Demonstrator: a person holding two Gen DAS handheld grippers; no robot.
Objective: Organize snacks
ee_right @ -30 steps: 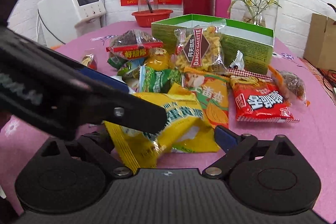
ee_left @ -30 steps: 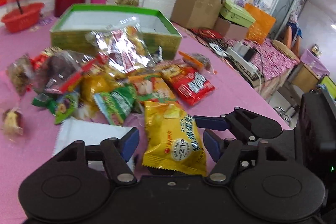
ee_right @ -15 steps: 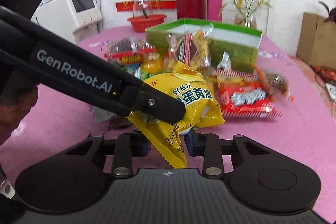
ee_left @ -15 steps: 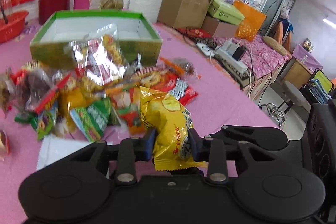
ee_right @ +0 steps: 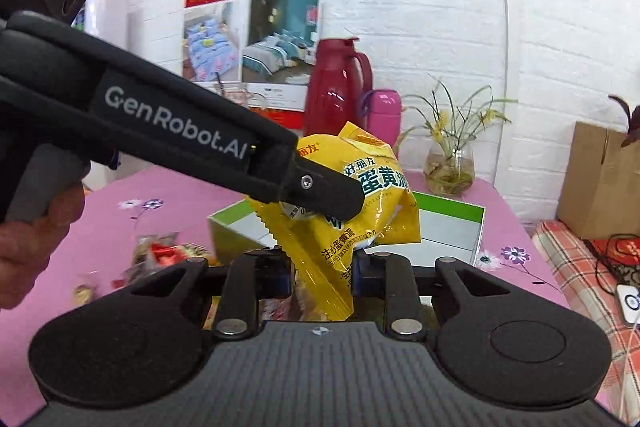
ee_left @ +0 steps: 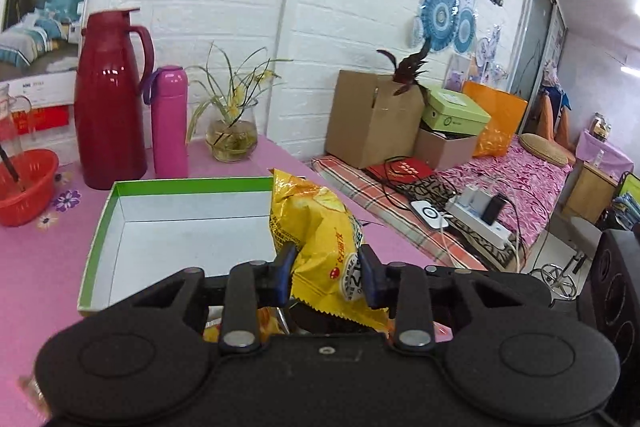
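Observation:
A yellow snack bag [ee_left: 320,239] is held in the air by both grippers. My left gripper [ee_left: 326,273] is shut on its lower part. My right gripper [ee_right: 320,273] is shut on the same yellow snack bag [ee_right: 352,203] from the other side; the left gripper's arm crosses the right wrist view and its finger [ee_right: 336,197] presses the bag. Behind and below the bag stands the open green-rimmed box [ee_left: 116,211], white inside and empty as far as I see; it also shows in the right wrist view [ee_right: 452,215]. Part of the snack pile [ee_right: 160,255] lies on the pink table.
A red thermos [ee_left: 106,99], a pink bottle [ee_left: 170,121] and a glass vase with a plant [ee_left: 232,135] stand behind the box. A red basket [ee_left: 24,187] is at far left. Cardboard boxes [ee_left: 372,119] and a power strip [ee_left: 476,219] lie on the right.
Both grippers have lifted the yellow bag up off the pile and carried it toward the green box. The snack pile has dropped out of the left wrist view.

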